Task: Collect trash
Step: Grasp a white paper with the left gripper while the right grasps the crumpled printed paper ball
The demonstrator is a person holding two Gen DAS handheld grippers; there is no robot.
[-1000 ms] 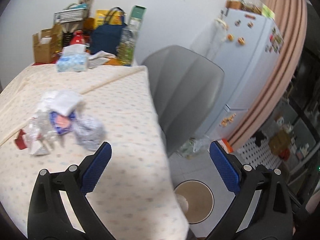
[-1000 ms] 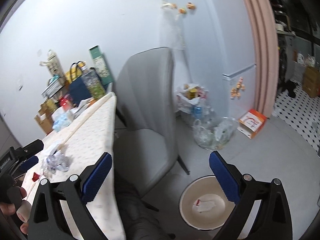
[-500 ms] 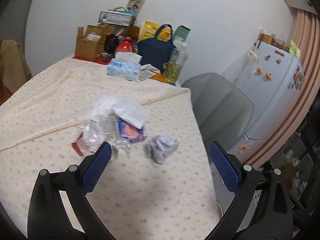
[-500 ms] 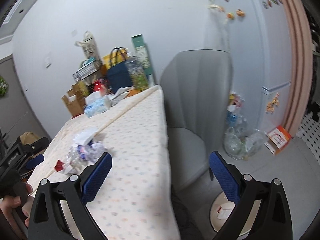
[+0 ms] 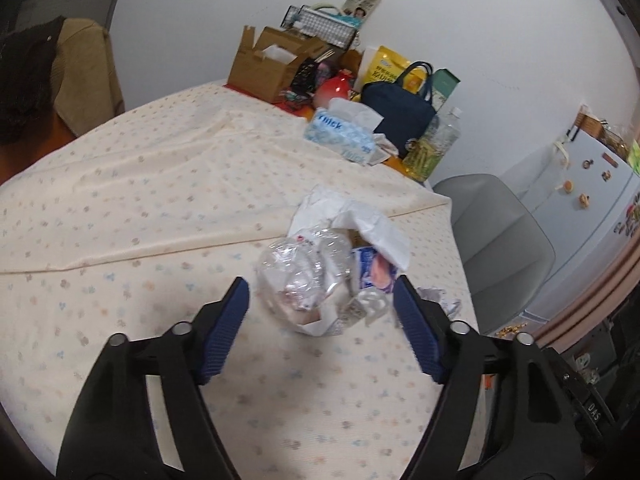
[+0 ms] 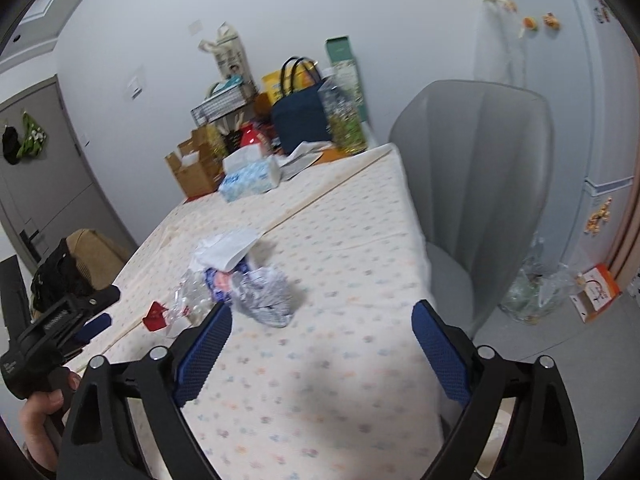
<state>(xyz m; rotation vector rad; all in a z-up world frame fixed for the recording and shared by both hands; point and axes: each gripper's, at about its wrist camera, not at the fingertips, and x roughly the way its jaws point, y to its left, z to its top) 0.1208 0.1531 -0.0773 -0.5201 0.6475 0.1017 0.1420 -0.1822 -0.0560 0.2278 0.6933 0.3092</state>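
Matt printed cloth tablecloth [image 5: 160, 208], glossy crinkled clear plastic wrapper [image 5: 304, 276], crumpled white paper [image 5: 372, 228], brown cardboard box [image 5: 264, 64]

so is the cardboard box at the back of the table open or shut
Open: the cardboard box has its flaps standing up, and something white shows inside it, past the tissue pack.
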